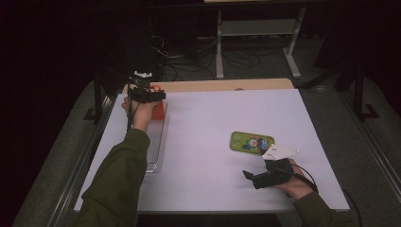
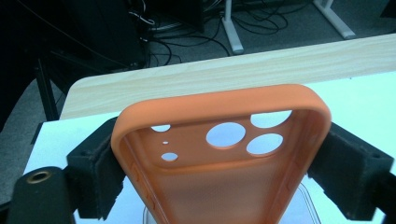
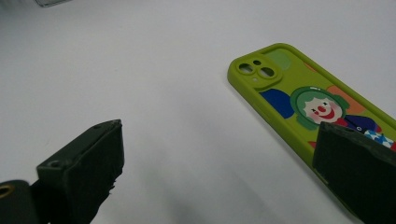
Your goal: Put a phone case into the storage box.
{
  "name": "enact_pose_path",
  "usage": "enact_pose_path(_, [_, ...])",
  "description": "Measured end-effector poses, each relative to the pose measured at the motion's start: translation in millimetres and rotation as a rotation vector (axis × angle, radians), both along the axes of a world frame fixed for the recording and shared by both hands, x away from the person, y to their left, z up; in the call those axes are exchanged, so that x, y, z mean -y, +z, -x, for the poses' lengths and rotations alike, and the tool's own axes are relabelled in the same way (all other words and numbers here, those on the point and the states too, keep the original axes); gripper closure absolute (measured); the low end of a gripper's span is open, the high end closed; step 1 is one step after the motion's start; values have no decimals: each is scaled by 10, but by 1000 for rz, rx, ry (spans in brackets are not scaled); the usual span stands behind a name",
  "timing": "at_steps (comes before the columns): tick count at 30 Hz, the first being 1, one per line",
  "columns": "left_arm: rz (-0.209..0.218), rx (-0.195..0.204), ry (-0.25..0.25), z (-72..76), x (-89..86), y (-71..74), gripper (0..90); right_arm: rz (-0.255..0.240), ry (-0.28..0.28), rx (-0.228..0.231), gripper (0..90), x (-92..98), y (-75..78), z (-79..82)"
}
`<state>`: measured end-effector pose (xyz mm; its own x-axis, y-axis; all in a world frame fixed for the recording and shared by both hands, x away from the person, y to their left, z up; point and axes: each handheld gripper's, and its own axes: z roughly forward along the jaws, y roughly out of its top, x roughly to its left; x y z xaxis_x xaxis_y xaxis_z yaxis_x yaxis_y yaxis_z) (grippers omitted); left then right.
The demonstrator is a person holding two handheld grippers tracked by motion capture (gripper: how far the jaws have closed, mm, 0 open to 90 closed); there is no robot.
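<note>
An orange phone case [image 2: 224, 186] with round camera cut-outs stands between the two black jaws of my left gripper [image 2: 224, 154], and both pads touch its sides. In the high view this left gripper [image 1: 147, 94] is at the table's far left corner, with the orange case [image 1: 159, 111] hanging below it. A green phone case with a clown picture [image 1: 252, 142] lies flat on the right half of the table. Just in front of it my right gripper [image 1: 247, 175] is open and holds nothing. In the right gripper view the green case [image 3: 299, 93] lies partly behind the right jaw.
A clear plastic tray-like piece [image 1: 156, 146] lies on the white table [image 1: 213, 113] under and in front of the left hand. A wooden strip [image 1: 227, 85] runs along the far edge. Beyond it are desk legs and cables on the dark floor.
</note>
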<state>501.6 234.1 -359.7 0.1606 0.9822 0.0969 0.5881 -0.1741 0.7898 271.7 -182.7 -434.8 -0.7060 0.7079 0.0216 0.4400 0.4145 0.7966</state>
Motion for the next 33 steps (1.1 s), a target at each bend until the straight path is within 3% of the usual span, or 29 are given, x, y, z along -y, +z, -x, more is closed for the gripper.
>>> enact_pose_path(9, [23,-1,-15,16,-11,25,0,1,2,4,16,2,0,-3])
enact_pose_path(15, [19,9,-40,112,-81,162,0,-2,-2,0,16,-1,-2,0])
enact_pose_path(21, [46,-6,-79,250,-151,310,0,-10,-5,5,16,-12,4,-9])
enact_pose_path(22, [38,-15,-113,321,-163,357,0,-10,-5,4,16,-13,7,-13])
enact_pose_path(27, [39,-25,-181,459,-165,423,0,-12,-9,-2,16,-23,7,-16])
enact_pose_path(28, [43,-34,-225,526,-150,445,0,-15,-9,0,16,-32,18,-29])
enact_pose_path(31, [45,-35,-263,596,-122,462,0,-10,-5,-2,16,-44,12,-40])
enact_pose_path(32, [54,-39,-303,665,-89,478,0,-7,-6,-4,16,-44,6,-44])
enact_pose_path(33, [54,-39,-303,665,-89,478,0,-7,-6,-4,16,-44,6,-44])
